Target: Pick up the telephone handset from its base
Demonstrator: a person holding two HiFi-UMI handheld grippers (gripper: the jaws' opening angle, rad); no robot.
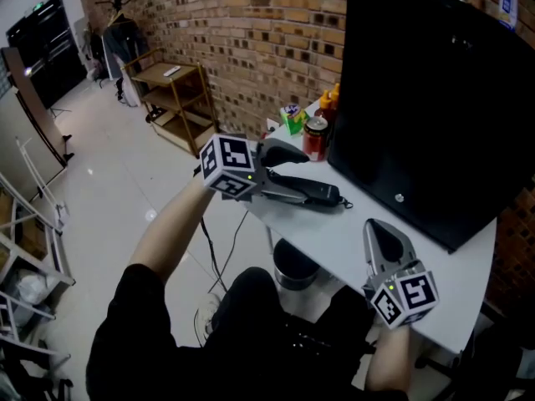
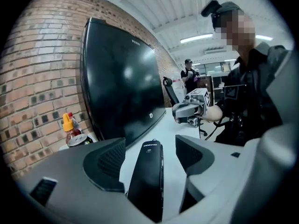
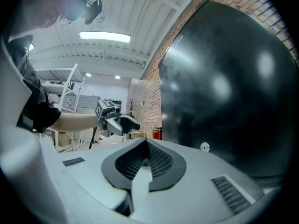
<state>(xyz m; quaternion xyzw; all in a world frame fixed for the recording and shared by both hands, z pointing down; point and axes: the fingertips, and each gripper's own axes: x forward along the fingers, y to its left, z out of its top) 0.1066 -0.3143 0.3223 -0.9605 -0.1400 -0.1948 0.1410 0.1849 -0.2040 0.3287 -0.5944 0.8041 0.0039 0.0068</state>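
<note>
The black telephone handset (image 1: 311,192) lies flat on the white table (image 1: 351,241), near its left end. My left gripper (image 1: 291,174) is open around it, one jaw on each side. In the left gripper view the handset (image 2: 148,176) runs lengthwise down the gap, with table showing between it and both pads (image 2: 106,161). No telephone base is visible. My right gripper (image 1: 383,239) is shut and empty over the table's near edge, well right of the handset. In the right gripper view its pads (image 3: 154,164) meet, and the left gripper (image 3: 122,123) shows far off.
A large black monitor (image 1: 435,98) fills the back of the table. A red can (image 1: 315,138), a yellow-capped bottle (image 1: 332,98) and a green box (image 1: 292,119) stand at its left. A wooden shelf cart (image 1: 171,98) stands by the brick wall.
</note>
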